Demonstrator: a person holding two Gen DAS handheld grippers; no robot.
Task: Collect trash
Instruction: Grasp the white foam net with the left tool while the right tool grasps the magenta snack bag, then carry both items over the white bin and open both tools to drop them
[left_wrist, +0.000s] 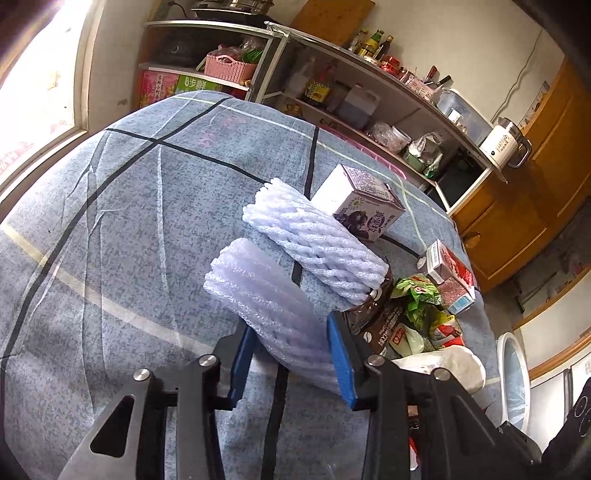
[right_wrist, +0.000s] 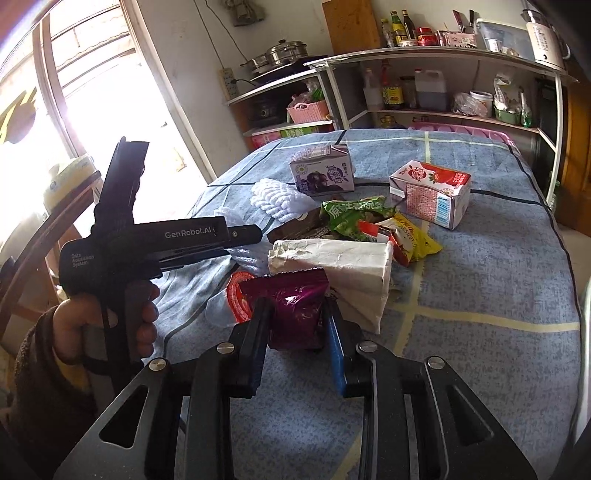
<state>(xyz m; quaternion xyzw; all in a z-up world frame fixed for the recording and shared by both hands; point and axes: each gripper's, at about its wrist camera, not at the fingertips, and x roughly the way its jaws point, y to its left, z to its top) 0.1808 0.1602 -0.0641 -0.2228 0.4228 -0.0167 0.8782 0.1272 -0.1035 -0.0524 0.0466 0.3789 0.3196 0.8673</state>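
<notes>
Left wrist view: left gripper (left_wrist: 295, 354) clamped on a white foam net sleeve (left_wrist: 266, 302), lifted slightly off the blue checked tablecloth (left_wrist: 129, 206). Beside it a second foam net (left_wrist: 317, 236), leaning against a purple milk carton (left_wrist: 362, 206).

Right wrist view: right gripper (right_wrist: 295, 332) pinching a purple snack wrapper (right_wrist: 291, 306) (pads pressed on both sides), near a white paper bag (right_wrist: 340, 269), a green wrapper (right_wrist: 351, 218) and a red strawberry carton (right_wrist: 432, 192), all loose on the cloth.
</notes>
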